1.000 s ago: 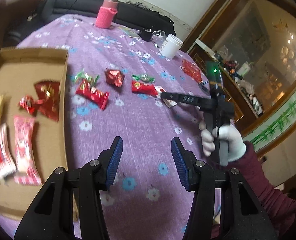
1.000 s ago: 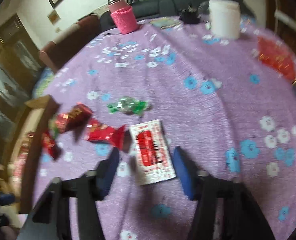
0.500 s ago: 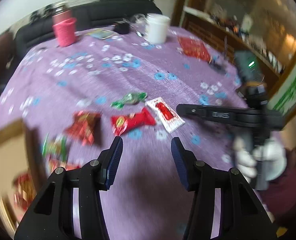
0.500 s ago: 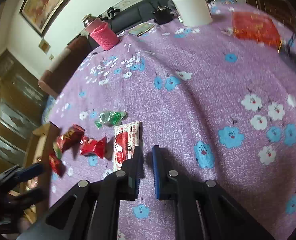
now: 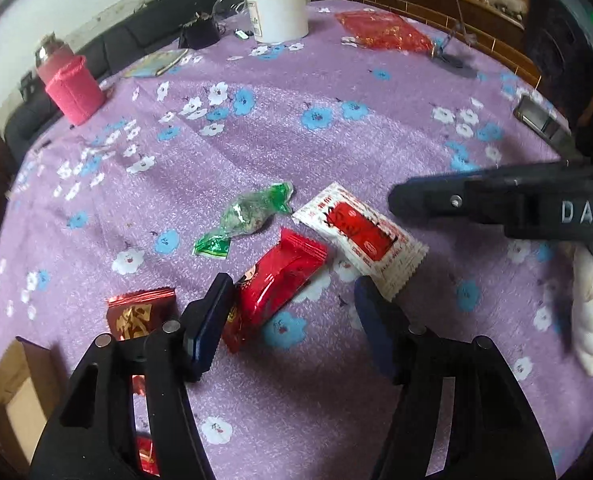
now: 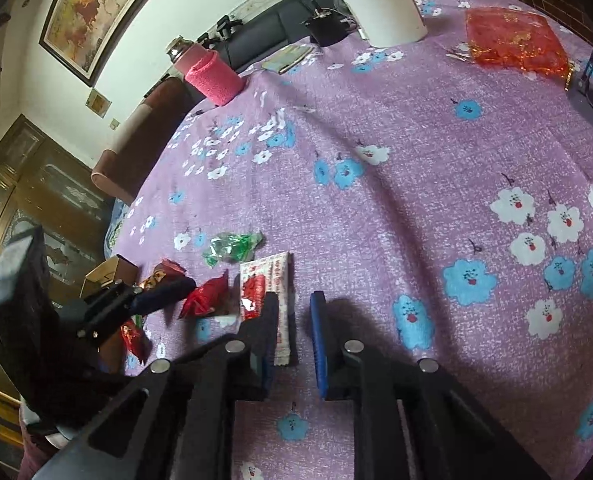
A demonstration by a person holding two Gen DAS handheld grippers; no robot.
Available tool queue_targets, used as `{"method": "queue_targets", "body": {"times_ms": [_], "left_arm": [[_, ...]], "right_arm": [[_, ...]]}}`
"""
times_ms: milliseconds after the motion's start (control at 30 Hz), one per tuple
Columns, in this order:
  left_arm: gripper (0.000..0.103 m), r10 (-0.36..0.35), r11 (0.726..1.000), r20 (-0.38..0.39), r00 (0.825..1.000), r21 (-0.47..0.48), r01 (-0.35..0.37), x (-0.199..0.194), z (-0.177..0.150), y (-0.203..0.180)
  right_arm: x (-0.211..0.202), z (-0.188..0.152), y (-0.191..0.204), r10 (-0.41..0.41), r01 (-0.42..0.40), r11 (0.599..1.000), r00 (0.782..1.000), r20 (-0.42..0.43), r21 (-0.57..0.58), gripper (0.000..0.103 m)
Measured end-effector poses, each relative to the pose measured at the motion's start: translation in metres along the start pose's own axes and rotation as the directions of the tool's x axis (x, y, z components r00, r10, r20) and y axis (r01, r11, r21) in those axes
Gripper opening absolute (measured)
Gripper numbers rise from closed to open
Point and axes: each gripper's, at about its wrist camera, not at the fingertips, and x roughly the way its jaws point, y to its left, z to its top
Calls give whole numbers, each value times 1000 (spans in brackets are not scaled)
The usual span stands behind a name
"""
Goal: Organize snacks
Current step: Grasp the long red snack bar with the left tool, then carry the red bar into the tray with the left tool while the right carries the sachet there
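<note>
Left gripper point(image 5: 292, 320) open; right gripper point(image 6: 294, 328) just reopening.

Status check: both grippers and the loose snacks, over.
Left gripper open, over red packet, not gripping. Right gripper jaws just opening, a narrow gap at the edge of white sachet, nothing held. Green candy loose nearby. Nothing blocking.

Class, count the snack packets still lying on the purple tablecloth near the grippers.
4: a green candy, a white-and-red sachet, a bright red packet and a dark red packet. More may hide behind the left gripper.
</note>
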Motion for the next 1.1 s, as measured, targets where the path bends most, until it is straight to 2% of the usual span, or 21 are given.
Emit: {"method": "queue_targets", "body": {"times_ms": [33,67,100,133,267,400,467,600,633,667,700,767,800,833,900,1000,1067,1100], "left_arm": [[39,-2,1000,5,1000,-7,2,-2,-1,-1],[31,-6,1000,11,1000,-25,6,-4,0,1],[17,-40,997,17,999,-59,41,-7,0,4],[16,-64,994,25,998,-85,66,-9,0,7],[16,-49,991,29,998,-119,52,-11,-6,7],[16,-17,993,26,1000,-117,20,-9,-9,-1],[16,-45,990,49,998,-132,51,-13,-8,2],[16,-55,993,50,997,-102,60,-21,-13,-4],[16,-53,993,54,997,-100,58,-24,-13,-4],[16,-54,993,62,997,-101,60,-27,-13,-5],[16,-57,992,73,996,-107,65,-31,-11,-4],[23,-51,990,86,995,-124,62,-33,-6,-2],[34,-42,990,91,995,-133,54,-33,-3,0],[50,-27,989,95,995,-142,40,-31,1,0],[60,7,988,96,995,-153,8,-25,9,0],[60,35,986,68,997,-166,-23,-8,19,0],[60,65,988,29,997,-145,-60,7,23,-4],[60,56,989,36,998,-139,-50,10,23,-5]], "right_arm": [[1,0,2,8,-8,1000,1000,3,-6,29],[1,0,4,17,-17,1000,1000,5,-12,36],[3,-1,6,26,-26,999,1000,4,-21,40],[4,-1,8,31,-31,999,1000,5,-32,40],[12,-5,19,16,-15,997,1000,7,-82,40],[21,-8,39,-68,74,981,997,38,-178,41],[27,-12,48,-122,132,962,991,56,-238,40],[29,-14,53,-188,198,937,980,62,-289,23],[26,-12,49,-179,187,946,982,52,-264,19],[24,-9,45,-172,177,956,984,42,-235,10],[21,-7,39,-161,164,965,986,29,-204,7],[16,-4,26,-149,149,978,989,13,-146,6],[14,-3,20,-143,143,981,990,11,-128,6],[11,-3,17,-142,143,983,990,11,-117,6],[8,-2,11,-118,119,989,993,13,-93,7],[8,1,4,-82,82,995,997,8,-49,10],[6,3,3,-87,88,995,996,23,-47,11],[5,3,3,-90,92,995,996,28,-49,12]]}}
